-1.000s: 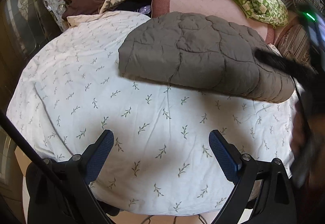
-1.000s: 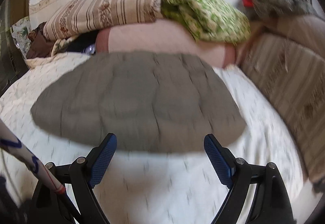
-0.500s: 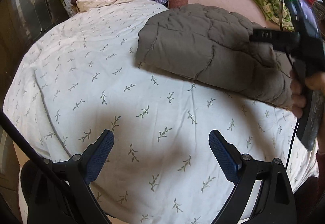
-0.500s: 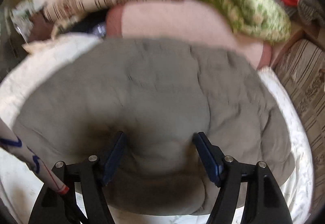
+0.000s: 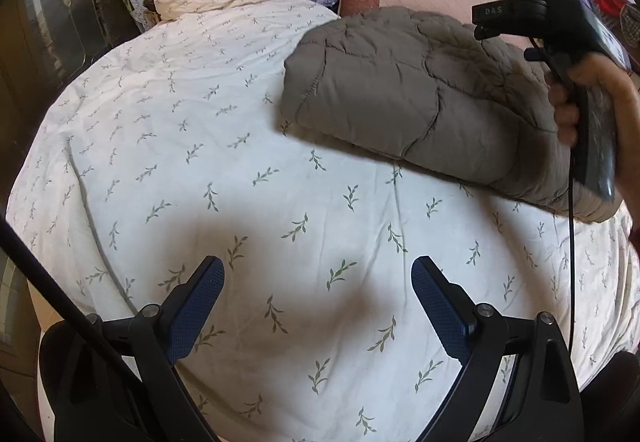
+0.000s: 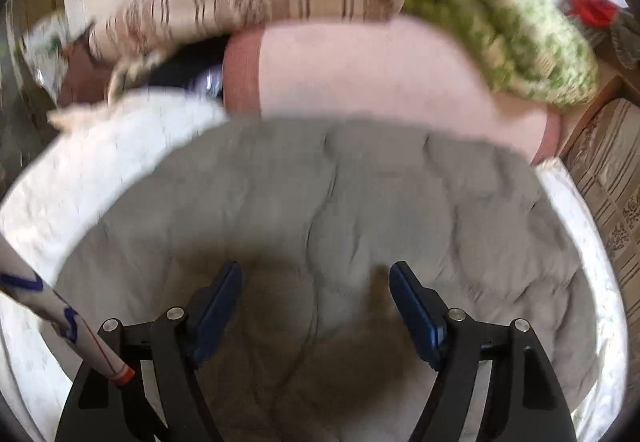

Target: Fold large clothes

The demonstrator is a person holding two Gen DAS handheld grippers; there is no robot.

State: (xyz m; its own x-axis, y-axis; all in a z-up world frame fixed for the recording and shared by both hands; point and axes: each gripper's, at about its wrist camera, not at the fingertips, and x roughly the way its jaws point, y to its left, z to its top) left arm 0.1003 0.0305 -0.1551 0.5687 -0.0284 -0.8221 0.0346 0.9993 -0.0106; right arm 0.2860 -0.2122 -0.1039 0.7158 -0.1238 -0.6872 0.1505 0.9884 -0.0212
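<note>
Covering bed (image 5: 224, 145), leaf-print sheet (image 5: 360, 242)

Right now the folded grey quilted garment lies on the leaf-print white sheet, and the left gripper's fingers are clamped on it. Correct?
Not quite. The left gripper is open over bare leaf-print white sheet, apart from the folded grey quilted garment, as the left wrist view shows. The rest holds.

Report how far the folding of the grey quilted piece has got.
Done: the grey quilted garment already lies as a thick folded bundle on the leaf-print sheet. In hand: the right gripper is open over it, apparently pressing. The left gripper is open above bare sheet. Left: possibly another fold; I cannot tell.
</note>
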